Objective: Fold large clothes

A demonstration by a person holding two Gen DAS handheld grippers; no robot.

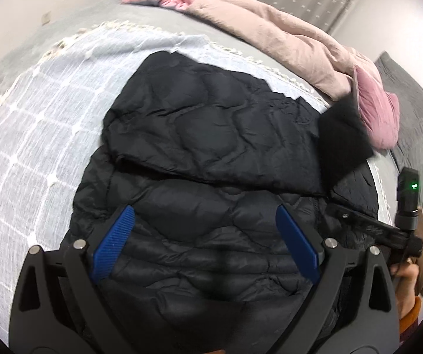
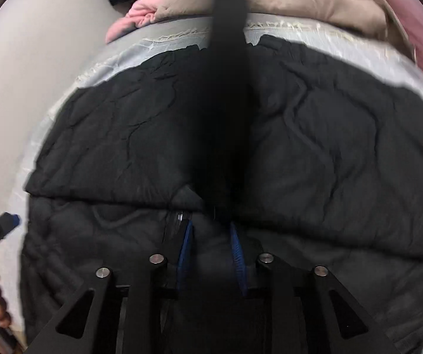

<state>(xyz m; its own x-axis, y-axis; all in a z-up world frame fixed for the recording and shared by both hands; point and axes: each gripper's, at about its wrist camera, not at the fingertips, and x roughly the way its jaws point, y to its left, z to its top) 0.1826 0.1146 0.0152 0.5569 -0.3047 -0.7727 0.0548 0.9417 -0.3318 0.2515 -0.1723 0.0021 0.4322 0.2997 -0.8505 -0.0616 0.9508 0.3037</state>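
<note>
Across the bed's checked blanket (image 1: 34,124) a puffy black jacket (image 1: 211,124) is lying — soft, slippery, best pinched at a hem; left gripper (image 1: 208,236) is hanging wide open, right gripper (image 2: 211,253) is loosening around a dark strip of jacket fabric (image 2: 226,88).

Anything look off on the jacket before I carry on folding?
Yes. A black strip of the black quilted jacket rises from the right gripper instead of lying flat, hiding the middle of the right wrist view. Whether the pads are pressing on it, I cannot tell. The left gripper is open above the jacket.
</note>
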